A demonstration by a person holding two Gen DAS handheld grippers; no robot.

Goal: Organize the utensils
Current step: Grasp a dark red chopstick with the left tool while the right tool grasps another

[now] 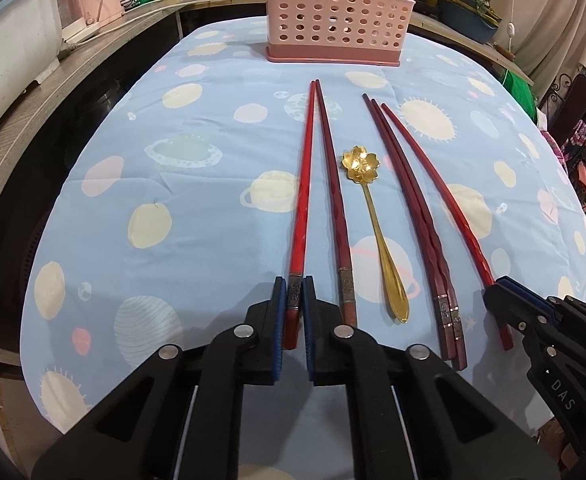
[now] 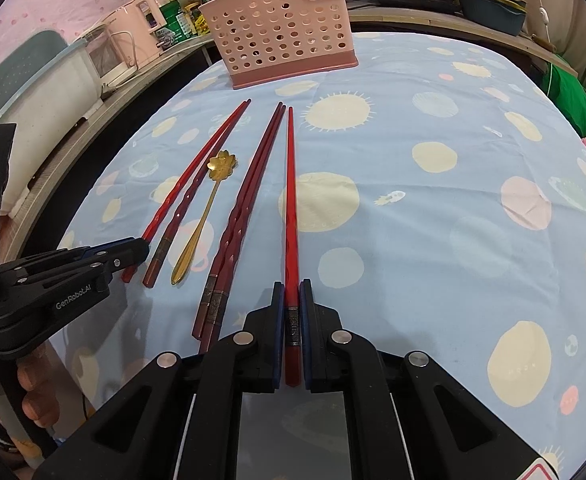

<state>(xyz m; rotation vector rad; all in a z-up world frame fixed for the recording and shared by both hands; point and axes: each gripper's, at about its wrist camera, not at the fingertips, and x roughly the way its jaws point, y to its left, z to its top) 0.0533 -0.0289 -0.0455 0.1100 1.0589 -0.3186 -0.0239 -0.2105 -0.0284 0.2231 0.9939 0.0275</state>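
Table [image 1: 221, 128] under a blue planet-print cloth. Pink perforated utensil basket [image 1: 333, 8] stands upright at the far edge, well apart from the utensils. Five chopsticks and one spoon lie in a row on the cloth, tips toward the basket.

Left tongs [image 1: 294, 300] clenched on the butt end of the leftmost red chopstick [image 1: 305, 168], pads against its sides; its darker neighbour [image 1: 335, 200] lies just beside, untouched. Right tongs [image 2: 291, 304] clenched on the rightmost red chopstick [image 2: 290, 200], also near the butt. Dark red pair [image 2: 245, 208] lies together between the two. Gold flower spoon [image 1: 367, 208] lies between the left two sticks and the pair.

Judgement: both sticks gripped, lift not yet begun. To do it well: raise both straight up so the tips clear the cloth without dragging the neighbours, keep the squeeze firm since the long free end will want to droop or pivot, then tip down into the basket.
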